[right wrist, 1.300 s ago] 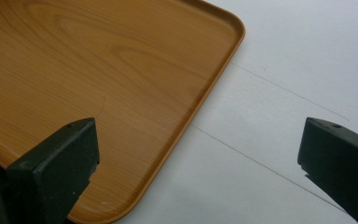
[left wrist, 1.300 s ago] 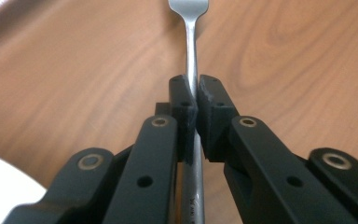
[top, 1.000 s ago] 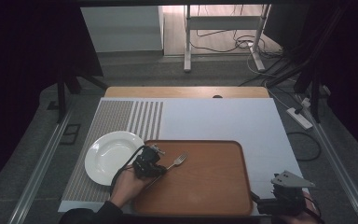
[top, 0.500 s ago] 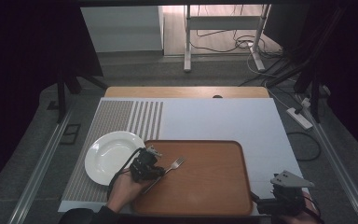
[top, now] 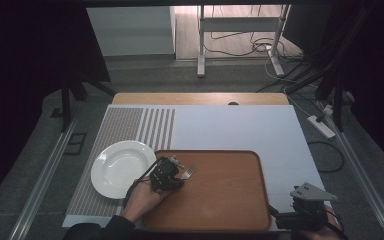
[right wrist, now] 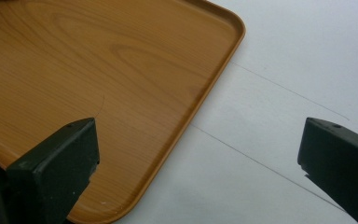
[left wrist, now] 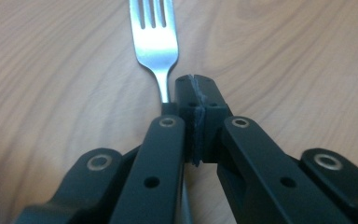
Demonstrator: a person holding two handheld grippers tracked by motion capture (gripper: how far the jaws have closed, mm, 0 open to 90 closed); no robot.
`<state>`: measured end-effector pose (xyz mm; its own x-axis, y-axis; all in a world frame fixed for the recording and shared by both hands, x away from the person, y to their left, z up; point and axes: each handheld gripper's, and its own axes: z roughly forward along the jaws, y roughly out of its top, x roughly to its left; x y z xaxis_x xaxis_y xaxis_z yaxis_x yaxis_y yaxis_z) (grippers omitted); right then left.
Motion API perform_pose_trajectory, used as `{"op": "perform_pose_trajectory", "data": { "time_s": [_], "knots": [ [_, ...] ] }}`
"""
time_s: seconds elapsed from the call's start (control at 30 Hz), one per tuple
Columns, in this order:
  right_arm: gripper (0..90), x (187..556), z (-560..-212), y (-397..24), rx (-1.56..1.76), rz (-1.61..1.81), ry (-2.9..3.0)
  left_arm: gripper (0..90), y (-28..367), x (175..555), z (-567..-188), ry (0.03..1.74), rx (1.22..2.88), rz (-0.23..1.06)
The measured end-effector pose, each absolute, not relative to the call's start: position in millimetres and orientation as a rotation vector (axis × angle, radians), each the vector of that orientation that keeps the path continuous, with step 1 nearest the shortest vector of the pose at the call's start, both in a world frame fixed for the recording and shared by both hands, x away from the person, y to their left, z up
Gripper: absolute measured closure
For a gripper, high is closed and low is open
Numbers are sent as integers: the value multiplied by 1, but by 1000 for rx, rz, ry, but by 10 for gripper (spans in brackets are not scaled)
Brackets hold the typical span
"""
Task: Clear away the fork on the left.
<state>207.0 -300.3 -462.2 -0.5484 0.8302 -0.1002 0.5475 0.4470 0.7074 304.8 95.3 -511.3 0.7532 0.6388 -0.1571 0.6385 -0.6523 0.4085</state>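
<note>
A metal fork (top: 188, 172) lies on the wooden tray (top: 220, 200) near its left end, tines pointing right and away. My left gripper (top: 172, 169), held by a hand, rests low on the tray at the fork's handle. In the left gripper view the jaws (left wrist: 196, 81) are shut pad to pad, and the fork (left wrist: 156, 37) runs beside and under the left jaw, not between the pads. My right gripper (top: 300, 212) sits at the tray's near right corner. In the right gripper view it stands open (right wrist: 198, 144) over the tray (right wrist: 74, 56) edge, holding nothing.
A white plate (top: 122, 167) sits just left of the tray on the striped part of the white mat (top: 230, 127). Beyond the table's far wooden edge are a floor, a metal stand and cables.
The left hand has shifted slightly around the fork's handle; the fork stays where it lay. The right gripper has not moved.
</note>
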Motion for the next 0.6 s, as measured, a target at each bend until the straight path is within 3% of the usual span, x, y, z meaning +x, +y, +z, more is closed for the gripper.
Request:
{"op": "perform_pose_trajectory", "data": {
  "time_s": [0.6],
  "knots": [
    [0,207,-462,-300,1157,876,2261,892,131,313,-512,1120,2483,37]
  ]
}}
